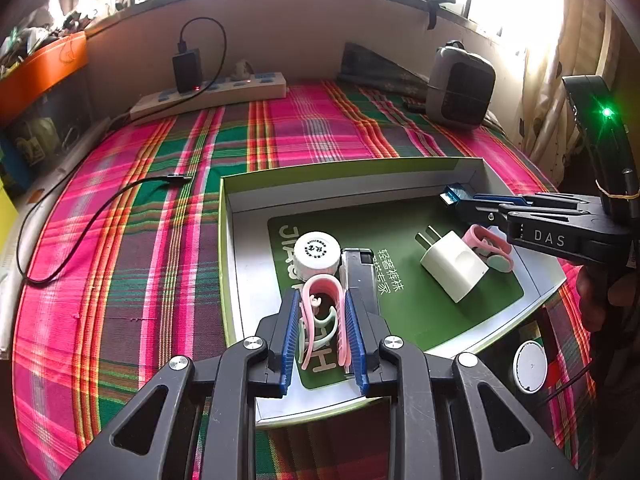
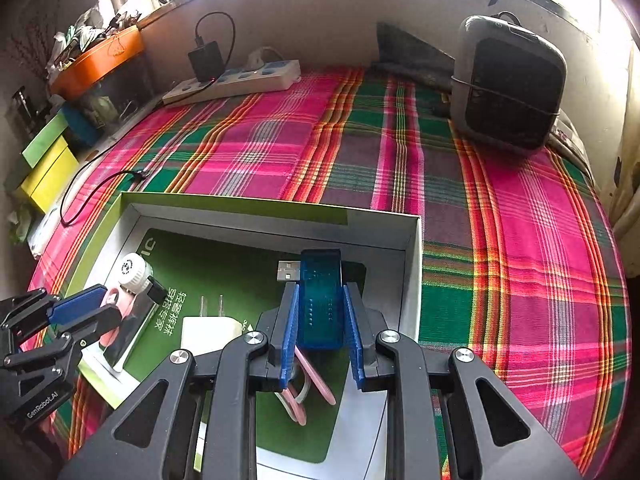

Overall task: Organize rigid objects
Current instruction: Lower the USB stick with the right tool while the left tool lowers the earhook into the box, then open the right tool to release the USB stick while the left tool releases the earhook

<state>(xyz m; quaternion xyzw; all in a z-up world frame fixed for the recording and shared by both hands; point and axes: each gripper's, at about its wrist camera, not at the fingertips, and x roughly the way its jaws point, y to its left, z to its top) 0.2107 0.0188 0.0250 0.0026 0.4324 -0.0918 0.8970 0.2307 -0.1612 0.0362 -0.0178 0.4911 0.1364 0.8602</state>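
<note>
A shallow box (image 1: 228,240) with a green floor lies on the plaid cloth. My left gripper (image 1: 322,332) is shut on a pink and mint hair clip (image 1: 322,308), held over the box's near left part. My right gripper (image 2: 322,320) is shut on a translucent blue USB device (image 2: 320,300), held over the box's far right corner; it also shows in the left wrist view (image 1: 454,194). In the box lie a white round cap (image 1: 317,255), a dark flat device (image 1: 360,276), a white plug adapter (image 1: 452,266) and a second pink clip (image 1: 486,246).
A white power strip (image 1: 208,98) with a black charger stands at the back. A grey heater (image 1: 460,88) sits back right. A black cable (image 1: 80,224) lies left of the box. A white round disc (image 1: 530,366) lies right of the box. An orange bin (image 1: 40,68) is far left.
</note>
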